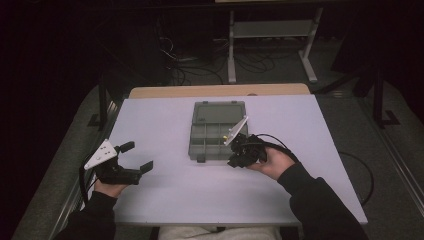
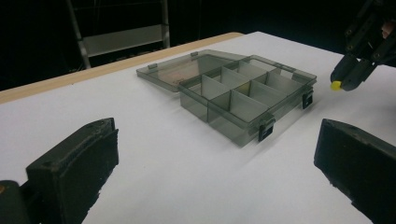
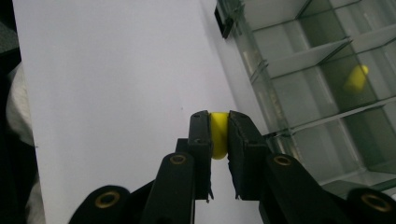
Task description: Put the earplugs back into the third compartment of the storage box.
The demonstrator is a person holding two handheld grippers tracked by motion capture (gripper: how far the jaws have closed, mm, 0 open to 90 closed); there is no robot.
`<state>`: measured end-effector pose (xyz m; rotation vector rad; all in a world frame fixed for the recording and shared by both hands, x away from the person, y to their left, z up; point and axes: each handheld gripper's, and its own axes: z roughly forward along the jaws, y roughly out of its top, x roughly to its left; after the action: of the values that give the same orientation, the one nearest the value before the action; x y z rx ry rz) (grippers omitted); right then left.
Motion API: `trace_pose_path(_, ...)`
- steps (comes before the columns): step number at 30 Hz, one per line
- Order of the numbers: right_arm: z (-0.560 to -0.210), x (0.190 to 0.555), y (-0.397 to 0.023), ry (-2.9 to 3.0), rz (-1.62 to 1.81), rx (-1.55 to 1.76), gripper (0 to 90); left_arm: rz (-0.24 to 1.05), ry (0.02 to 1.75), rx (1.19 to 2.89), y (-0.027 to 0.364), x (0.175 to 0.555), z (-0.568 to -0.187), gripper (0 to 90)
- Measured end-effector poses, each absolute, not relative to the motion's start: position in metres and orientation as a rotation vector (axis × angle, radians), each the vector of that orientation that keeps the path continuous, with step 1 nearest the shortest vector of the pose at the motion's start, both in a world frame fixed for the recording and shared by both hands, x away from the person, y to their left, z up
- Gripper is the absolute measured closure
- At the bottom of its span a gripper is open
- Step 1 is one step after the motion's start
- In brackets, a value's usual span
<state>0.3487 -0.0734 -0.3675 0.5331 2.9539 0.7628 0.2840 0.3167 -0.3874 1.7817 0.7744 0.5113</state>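
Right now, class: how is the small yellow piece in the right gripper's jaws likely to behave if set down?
The yellow piece looks rounded, so it may roll on the flat table. It seems light. Another yellow piece lies inside the compartment box.

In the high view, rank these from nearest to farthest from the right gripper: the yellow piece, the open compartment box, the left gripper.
1. Yellow piece, clamped in the right gripper.
2. Compartment box, just beyond it, mid-table.
3. Left gripper, far across at the table's left edge.
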Motion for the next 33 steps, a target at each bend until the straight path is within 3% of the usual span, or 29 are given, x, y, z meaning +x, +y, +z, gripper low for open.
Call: trace_pose_path(33,-0.335,0.415,-0.063,2.892,0.768,0.659,78.4,0.51,0.777,1.776,0.317,0.284,-0.387,0.0)
